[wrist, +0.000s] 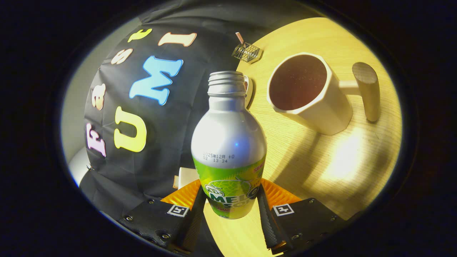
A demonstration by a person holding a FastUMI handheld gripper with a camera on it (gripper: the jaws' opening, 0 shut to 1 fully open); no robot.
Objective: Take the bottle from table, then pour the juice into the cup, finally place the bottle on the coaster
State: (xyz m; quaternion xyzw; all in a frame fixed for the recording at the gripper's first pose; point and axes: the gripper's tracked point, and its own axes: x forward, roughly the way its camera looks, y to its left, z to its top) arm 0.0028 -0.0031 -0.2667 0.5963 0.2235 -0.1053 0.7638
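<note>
Gripper view: gripper (230,203) clamped on the melon soda bottle (228,150), both fingers pressing its lower body, cap off, bottle lifted and tilted over the round wooden table (321,157). Beyond and to the right stands the cream mug (309,94), wooden handle facing away from the bottle, with bare tabletop between them. A small wire rack (247,51) sits at the table's far edge, and a coaster (250,91) peeks out behind the bottle neck.

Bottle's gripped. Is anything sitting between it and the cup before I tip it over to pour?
Nothing visible. The gripper is shut on the bottle, cap off. The cup stands beyond and to one side, with only bare table between them. A small wire object lies farther back, off that path.
</note>
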